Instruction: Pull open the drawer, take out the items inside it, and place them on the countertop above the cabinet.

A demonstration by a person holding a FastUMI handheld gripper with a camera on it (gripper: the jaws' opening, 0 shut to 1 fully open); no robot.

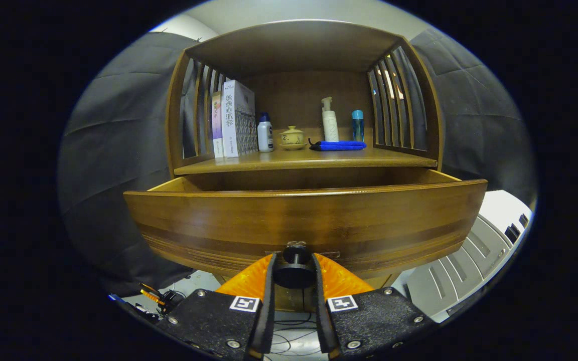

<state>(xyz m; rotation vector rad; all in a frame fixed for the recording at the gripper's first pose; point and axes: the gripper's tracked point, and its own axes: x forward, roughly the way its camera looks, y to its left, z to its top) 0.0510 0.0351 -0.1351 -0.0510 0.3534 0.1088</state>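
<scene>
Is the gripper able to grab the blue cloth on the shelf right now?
Probably not yet. The gripper is shut on the drawer knob, and the pulled-out drawer stands between it and the blue cloth.

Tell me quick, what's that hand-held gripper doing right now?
Hand-held gripper: closed on the drawer knob, both fingers pressing its sides; the drawer is pulled out.

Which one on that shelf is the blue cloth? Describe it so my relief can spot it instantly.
Start at the countertop above the open drawer. Right of the lidded ceramic cup, before the white pump bottle, lies the blue cloth: the only flat, folded, soft item there.
</scene>
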